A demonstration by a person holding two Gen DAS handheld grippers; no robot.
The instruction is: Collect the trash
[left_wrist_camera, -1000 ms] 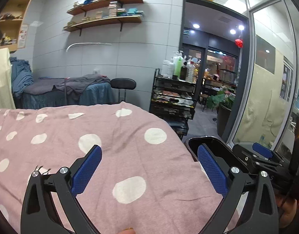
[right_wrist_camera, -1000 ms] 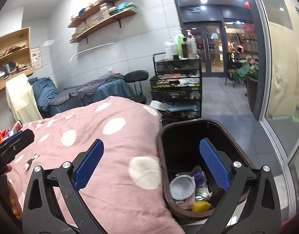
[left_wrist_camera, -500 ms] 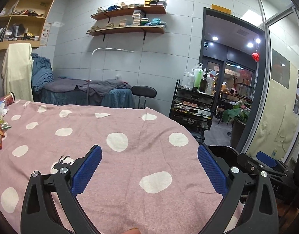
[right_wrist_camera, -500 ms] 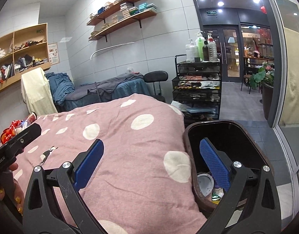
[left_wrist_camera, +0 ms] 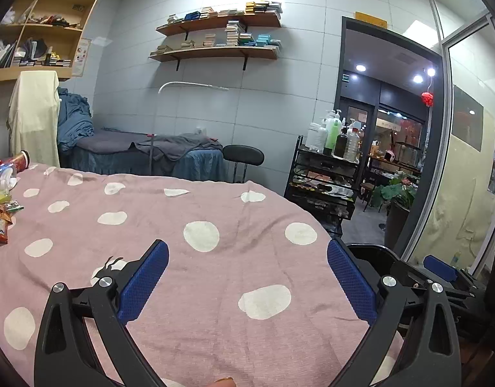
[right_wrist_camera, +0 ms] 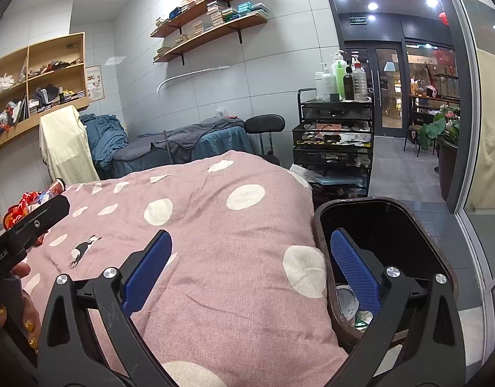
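Left wrist view shows my left gripper (left_wrist_camera: pixel 247 277) and right gripper (right_wrist_camera: pixel 250 267) both wide apart and empty, wrappers (left_wrist_camera: pixel 0 206) far across the blanket (left_wrist_camera: pixel 215 258), so I may snag cloth reaching from the bin (right_wrist_camera: pixel 392 225)

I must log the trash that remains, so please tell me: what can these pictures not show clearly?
- Trash pile, left wrist view: cut off by the left edge.
- Same pile, right wrist view: partly behind the left hand-held gripper.
- Bin contents, right wrist view: mostly hidden by the right hand-held gripper finger and bin wall.
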